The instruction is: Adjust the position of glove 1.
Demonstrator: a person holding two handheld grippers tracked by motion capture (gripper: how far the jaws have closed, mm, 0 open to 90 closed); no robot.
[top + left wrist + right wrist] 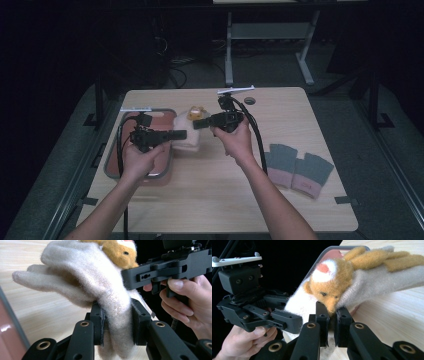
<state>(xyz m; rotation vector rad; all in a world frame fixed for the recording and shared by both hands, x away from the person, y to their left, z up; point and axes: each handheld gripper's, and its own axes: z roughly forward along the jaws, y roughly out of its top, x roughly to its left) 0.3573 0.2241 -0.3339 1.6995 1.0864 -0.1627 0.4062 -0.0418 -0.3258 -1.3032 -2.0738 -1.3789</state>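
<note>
Two grippers point(186, 134) point(197, 123), one cream glove point(187, 142), two grey gloves point(298, 167), one tray point(112, 165).

Both forearms reach in from the near edge of the worktop, angling toward its middle. The left hand point(137, 157) holds the left gripper point(180, 134) level, its jaws pointing toward the right edge and pinched on the cream glove point(100, 287). The right hand point(235, 140) holds the right gripper point(199, 123) level too, jaws pointing toward the left edge and nearly closed, clamped on the same glove's edge. The two grippers face each other, close together.
</note>
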